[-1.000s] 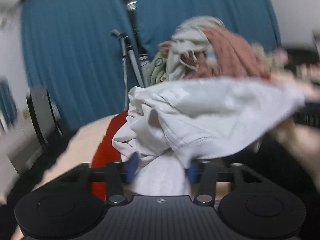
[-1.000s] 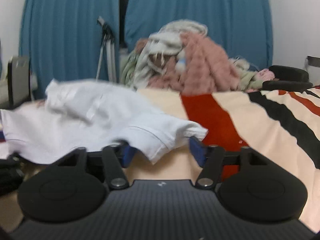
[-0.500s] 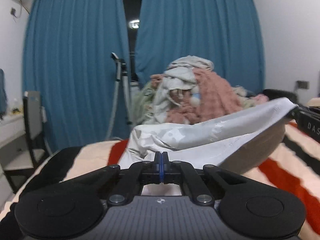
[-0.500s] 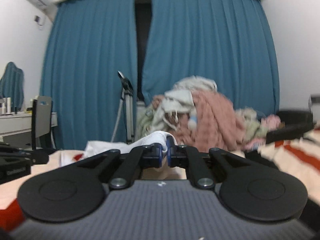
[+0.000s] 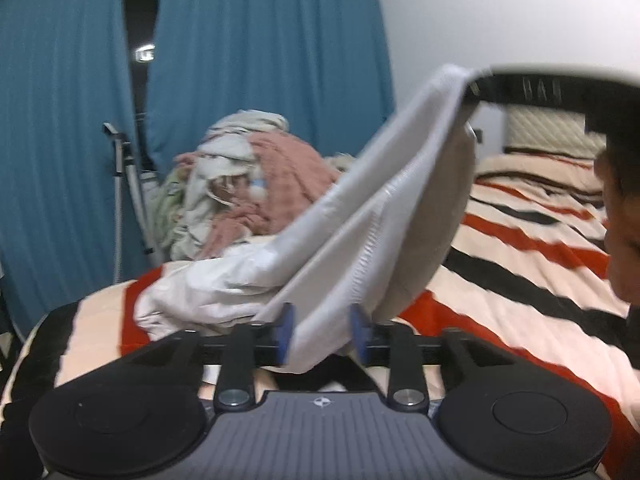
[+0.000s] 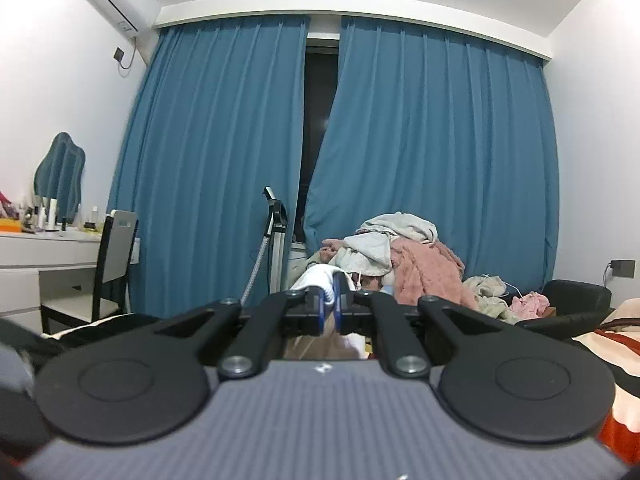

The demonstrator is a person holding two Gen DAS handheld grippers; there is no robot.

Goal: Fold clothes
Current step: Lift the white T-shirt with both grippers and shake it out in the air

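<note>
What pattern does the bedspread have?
The bedspread is cream with red and black stripes, clearest in the left wrist view.

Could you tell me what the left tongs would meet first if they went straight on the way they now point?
Most likely the white garment already lying between the opening left tongs; beyond it the clothes pile, though depth is unclear.

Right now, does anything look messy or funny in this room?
Yes. A jumbled heap of clothes sits unfolded by the blue curtains, which gape apart in the middle. The white shirt hangs lopsided: the right gripper pinches one end high, while the left gripper is opening around the other, and the middle lies crumpled on the striped bed.
</note>
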